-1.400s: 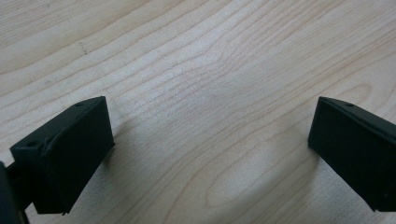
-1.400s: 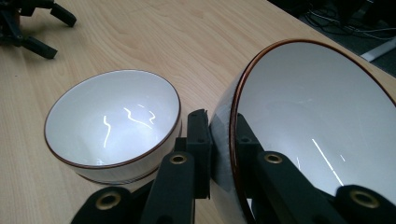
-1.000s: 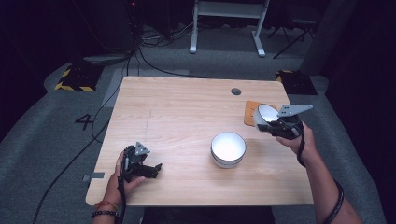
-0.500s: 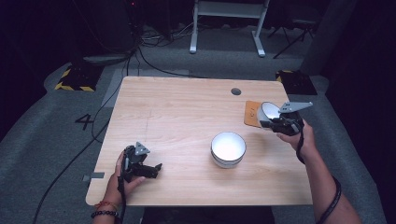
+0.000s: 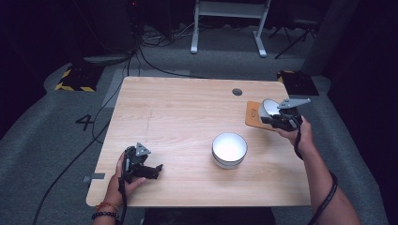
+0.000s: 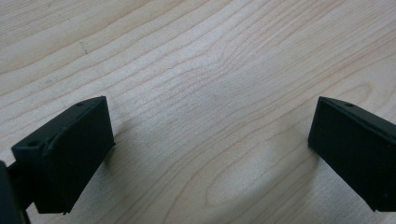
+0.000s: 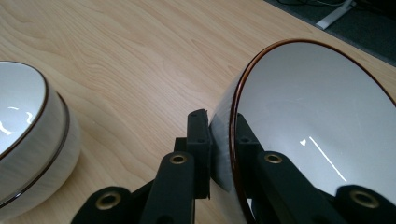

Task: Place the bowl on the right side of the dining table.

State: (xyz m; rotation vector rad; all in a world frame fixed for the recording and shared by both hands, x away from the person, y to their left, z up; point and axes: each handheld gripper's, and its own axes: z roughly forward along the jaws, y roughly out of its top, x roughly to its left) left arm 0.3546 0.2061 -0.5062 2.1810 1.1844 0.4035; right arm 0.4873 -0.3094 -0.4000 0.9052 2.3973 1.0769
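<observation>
My right gripper [image 5: 276, 118] is shut on the rim of a small white bowl [image 5: 268, 107] with a brown edge, holding it tilted above an orange-brown mat [image 5: 253, 115] at the table's right side. In the right gripper view the jaws pinch the bowl's wall [image 7: 222, 140], and the bowl's inside [image 7: 317, 126] faces the camera. A stack of two matching white bowls [image 5: 229, 150] stands on the table nearer the middle, seen also as the stack [image 7: 28, 140] at the left. My left gripper [image 5: 155, 169] rests open on the wood at the front left; bare wood [image 6: 210, 149] lies between its jaws.
A round cable hole [image 5: 237, 92] sits in the wooden table [image 5: 178, 112] near its far edge. Cables [image 5: 141, 51] run over the grey floor at the left, beside a yellow-black striped plate [image 5: 72, 79]. A white frame [image 5: 230, 18] stands beyond the table.
The right gripper has carried the small bowl slightly up and away over the mat. The left gripper has stayed put.
</observation>
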